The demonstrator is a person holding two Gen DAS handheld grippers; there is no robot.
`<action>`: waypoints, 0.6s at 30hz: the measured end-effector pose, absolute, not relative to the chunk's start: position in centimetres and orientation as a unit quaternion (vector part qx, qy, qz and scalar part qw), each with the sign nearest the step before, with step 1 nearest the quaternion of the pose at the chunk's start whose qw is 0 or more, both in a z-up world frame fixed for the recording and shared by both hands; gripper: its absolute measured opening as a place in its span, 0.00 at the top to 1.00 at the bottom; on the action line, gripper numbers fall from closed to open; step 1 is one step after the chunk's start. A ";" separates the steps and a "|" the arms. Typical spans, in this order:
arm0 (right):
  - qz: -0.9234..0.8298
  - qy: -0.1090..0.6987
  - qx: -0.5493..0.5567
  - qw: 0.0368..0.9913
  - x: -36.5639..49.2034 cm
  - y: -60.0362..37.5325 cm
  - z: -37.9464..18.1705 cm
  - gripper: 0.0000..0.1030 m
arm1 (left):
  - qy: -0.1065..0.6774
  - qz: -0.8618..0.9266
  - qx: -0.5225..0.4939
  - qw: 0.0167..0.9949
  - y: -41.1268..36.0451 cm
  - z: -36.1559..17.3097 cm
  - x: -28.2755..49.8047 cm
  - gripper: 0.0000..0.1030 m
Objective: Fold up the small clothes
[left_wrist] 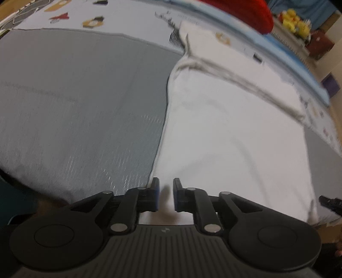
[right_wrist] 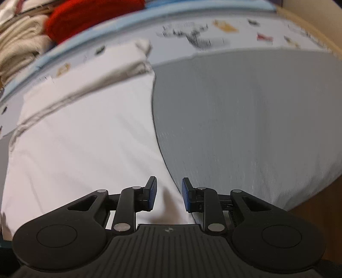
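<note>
A white garment (left_wrist: 230, 136) lies spread flat on a grey mat (left_wrist: 81, 107), with a grey-trimmed band across its far part. My left gripper (left_wrist: 166, 195) is open a little, its jaws hovering over the garment's near left corner, gripping nothing. The tip of the other gripper (left_wrist: 330, 203) shows at the right edge. In the right wrist view the same white garment (right_wrist: 85, 139) fills the left half and the grey mat (right_wrist: 245, 117) the right. My right gripper (right_wrist: 168, 195) is open over the garment's near right corner, empty.
A pale printed sheet (left_wrist: 119, 19) lies beyond the mat. A red cloth (right_wrist: 89, 15) and a stack of beige folded clothes (right_wrist: 19, 42) sit at the far side. Yellow toys (left_wrist: 295, 21) stand at the far right. Both views are blurred.
</note>
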State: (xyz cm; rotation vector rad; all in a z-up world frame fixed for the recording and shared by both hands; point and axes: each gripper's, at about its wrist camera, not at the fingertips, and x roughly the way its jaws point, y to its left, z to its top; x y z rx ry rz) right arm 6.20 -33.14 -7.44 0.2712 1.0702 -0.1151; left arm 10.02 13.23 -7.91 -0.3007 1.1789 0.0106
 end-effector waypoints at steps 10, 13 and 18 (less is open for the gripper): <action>-0.055 0.561 0.082 0.822 7.3 -31.8 -9.9 0.68 | 0.579 0.016 -0.122 0.806 13.7 -9.9 10.5 0.71; -0.054 0.562 0.071 0.823 7.4 -31.3 -9.8 0.68 | 0.578 0.012 -0.104 0.809 13.2 -10.0 10.5 0.71; -0.038 0.561 0.057 0.825 7.2 -31.2 -9.6 0.85 | 0.575 0.000 -0.064 0.816 11.8 -9.9 10.3 0.84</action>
